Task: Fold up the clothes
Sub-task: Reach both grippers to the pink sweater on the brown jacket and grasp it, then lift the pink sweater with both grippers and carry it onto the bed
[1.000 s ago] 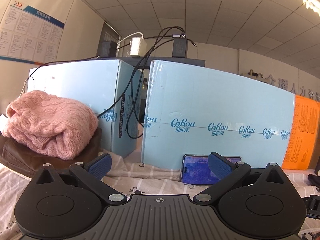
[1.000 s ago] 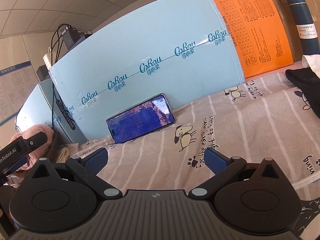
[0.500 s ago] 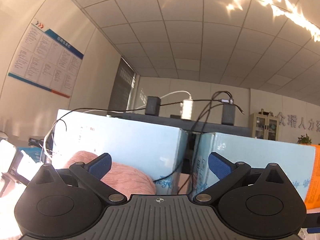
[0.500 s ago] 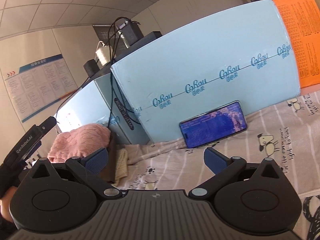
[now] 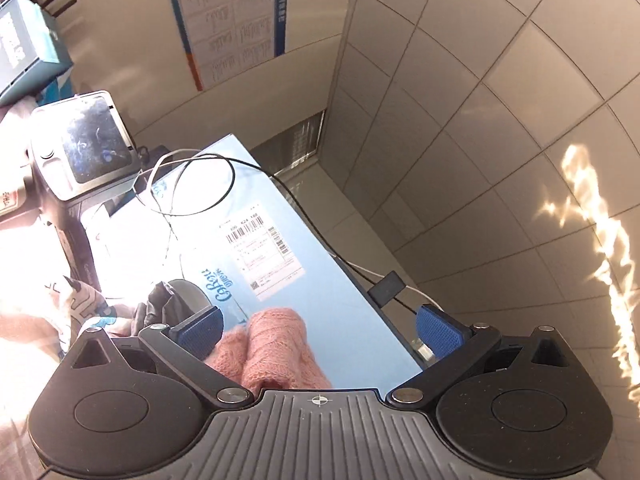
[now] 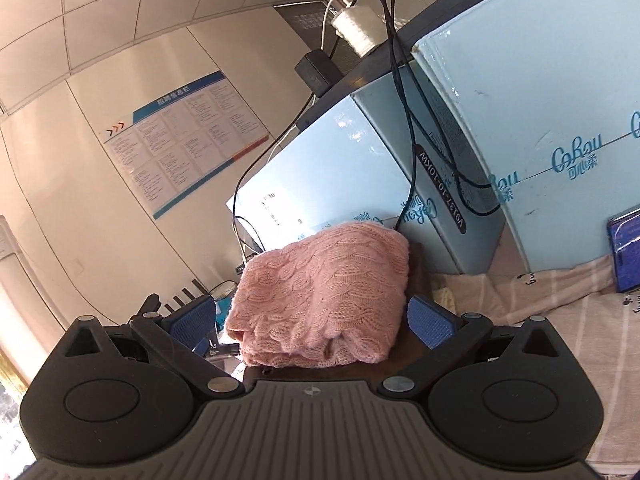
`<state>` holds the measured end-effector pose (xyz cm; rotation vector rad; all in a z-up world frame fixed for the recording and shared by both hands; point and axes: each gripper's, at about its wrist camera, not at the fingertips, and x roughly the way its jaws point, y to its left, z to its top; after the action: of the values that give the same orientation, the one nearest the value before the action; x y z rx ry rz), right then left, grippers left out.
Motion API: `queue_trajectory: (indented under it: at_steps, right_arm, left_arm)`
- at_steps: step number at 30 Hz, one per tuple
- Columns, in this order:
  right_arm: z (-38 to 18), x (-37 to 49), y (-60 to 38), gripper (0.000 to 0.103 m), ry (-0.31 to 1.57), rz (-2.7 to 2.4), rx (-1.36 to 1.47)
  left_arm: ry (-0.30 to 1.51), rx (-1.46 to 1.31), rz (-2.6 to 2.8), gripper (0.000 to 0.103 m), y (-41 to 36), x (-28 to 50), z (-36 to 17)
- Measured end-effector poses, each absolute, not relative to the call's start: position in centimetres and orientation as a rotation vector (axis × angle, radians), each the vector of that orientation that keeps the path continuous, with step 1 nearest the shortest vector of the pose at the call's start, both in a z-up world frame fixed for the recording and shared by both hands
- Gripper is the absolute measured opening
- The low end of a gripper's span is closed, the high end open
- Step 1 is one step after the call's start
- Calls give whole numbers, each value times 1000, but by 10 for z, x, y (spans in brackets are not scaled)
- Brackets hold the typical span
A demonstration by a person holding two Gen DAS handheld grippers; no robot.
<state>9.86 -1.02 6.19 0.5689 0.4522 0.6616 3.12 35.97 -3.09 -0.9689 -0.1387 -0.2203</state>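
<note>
A folded pink knitted sweater (image 6: 320, 296) lies on a dark brown garment in front of the light blue boxes. My right gripper (image 6: 314, 316) is open and empty, with the sweater framed between its blue pads, close in front. My left gripper (image 5: 320, 330) is open and empty, tilted up toward the wall and ceiling; the top of the pink sweater (image 5: 276, 348) shows just beyond and below its pads.
Two light blue cardboard boxes (image 6: 540, 132) stand behind the sweater, with black cables (image 6: 404, 92) and adapters on top. A phone (image 6: 624, 254) leans on the right box. The striped printed cloth (image 6: 560, 316) covers the surface at right. A small screen device (image 5: 88, 148) stands at left.
Both grippers have swung left toward the pink sweater. The left one has tilted and rolled upward to face wall and ceiling. The right one has come close to the sweater. Both stayed open.
</note>
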Motion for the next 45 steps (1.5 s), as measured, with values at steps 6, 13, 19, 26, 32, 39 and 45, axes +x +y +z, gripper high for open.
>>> queue_trajectory:
  at_steps: [6, 13, 19, 26, 32, 39, 45]
  right_arm:
    - [28, 162, 19, 103, 524, 629, 625]
    - [1, 188, 43, 103, 578, 633, 698]
    - [0, 179, 68, 83, 542, 526, 590]
    - [7, 157, 64, 49, 445, 546, 591]
    - [31, 110, 23, 45, 334, 630, 683]
    - [56, 59, -39, 45, 284, 537, 636]
    - [58, 10, -89, 45, 293, 396, 584]
  left_arm:
    - [9, -983, -288, 103, 350, 60, -39]
    - [76, -800, -155, 103, 326, 84, -47]
    - [67, -568, -96, 79, 303, 79, -38]
    - [-66, -458, -97, 40, 294, 60, -24]
    - [-251, -436, -356, 39, 283, 26, -4]
    - [-151, -488, -636, 40, 246, 27, -2]
    - [15, -504, -799, 40, 190, 20, -4]
